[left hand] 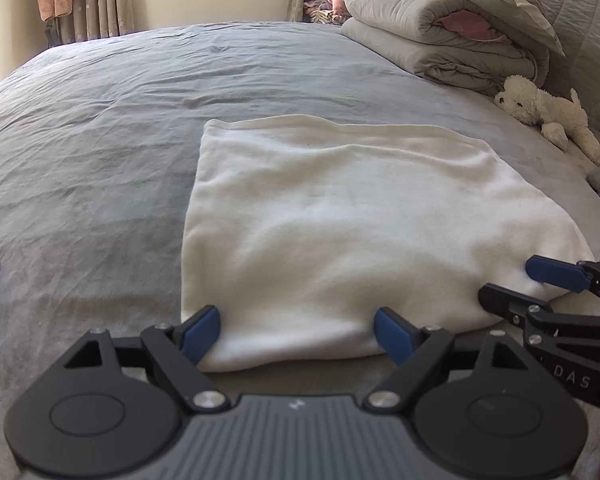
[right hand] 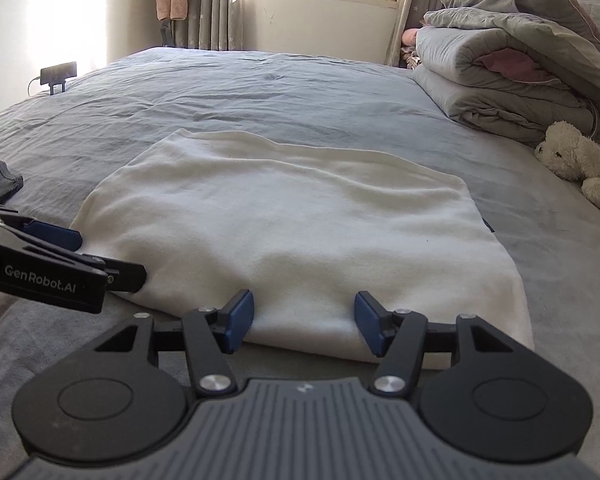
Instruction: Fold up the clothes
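On the grey bed (left hand: 100,140), both claws, left (left hand: 298,334) and right (right hand: 304,322), gape wide at the folded white fleece garment's (left hand: 340,220) near edge, gripping nothing; closing shallow risks pinching only the top layer.

Left gripper (left hand: 298,334): jaws spread wide, blue pads apart, pointed forward and downward. Right gripper (right hand: 304,322): jaws parted, narrower than the left, pointed forward and downward. Both set side by side, near each other, each visible at the edge of the other's wrist view. Nothing clamped between either pair of pads.
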The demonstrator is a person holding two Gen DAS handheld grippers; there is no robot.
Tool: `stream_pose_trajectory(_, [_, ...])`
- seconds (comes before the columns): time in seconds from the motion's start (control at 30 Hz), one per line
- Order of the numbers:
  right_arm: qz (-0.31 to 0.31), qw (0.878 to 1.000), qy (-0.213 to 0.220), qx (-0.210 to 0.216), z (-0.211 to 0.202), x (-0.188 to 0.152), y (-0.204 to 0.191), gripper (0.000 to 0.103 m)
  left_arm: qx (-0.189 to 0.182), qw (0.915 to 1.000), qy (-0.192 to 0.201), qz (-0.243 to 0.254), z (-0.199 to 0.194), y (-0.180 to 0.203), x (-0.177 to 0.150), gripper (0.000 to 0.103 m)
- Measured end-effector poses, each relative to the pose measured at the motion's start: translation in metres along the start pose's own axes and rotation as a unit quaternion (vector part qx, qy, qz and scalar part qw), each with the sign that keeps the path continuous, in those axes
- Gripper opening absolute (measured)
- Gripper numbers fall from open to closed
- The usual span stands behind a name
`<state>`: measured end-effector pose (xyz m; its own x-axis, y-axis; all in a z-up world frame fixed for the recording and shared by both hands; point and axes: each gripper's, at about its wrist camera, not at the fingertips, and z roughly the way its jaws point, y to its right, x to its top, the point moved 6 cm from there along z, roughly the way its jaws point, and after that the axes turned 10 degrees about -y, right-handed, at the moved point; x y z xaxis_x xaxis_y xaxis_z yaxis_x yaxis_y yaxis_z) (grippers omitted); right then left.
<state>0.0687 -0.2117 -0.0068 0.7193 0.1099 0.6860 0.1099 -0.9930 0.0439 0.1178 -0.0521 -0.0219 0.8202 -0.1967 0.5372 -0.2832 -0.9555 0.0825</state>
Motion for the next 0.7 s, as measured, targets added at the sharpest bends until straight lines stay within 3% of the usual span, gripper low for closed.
stream_pose_trajectory(0.2, [-0.004,0.999,0.021,-0.030,0.013,0.008,-0.008,0.062,0.003,1.0000,0.002,0.002,0.000,0.001,-0.001,0.086])
stream_pose_trajectory(0.3, [-0.003,0.999,0.023,-0.039,0.018,0.012,-0.005,0.069,0.003,1.0000,0.002,0.002,-0.001,0.001,-0.001,0.086])
stream_pose_trajectory(0.7, [0.011,0.999,0.015,-0.039,0.015,0.008,0.000,0.072,0.003,1.0000,0.001,0.003,-0.001,0.000,-0.001,0.086])
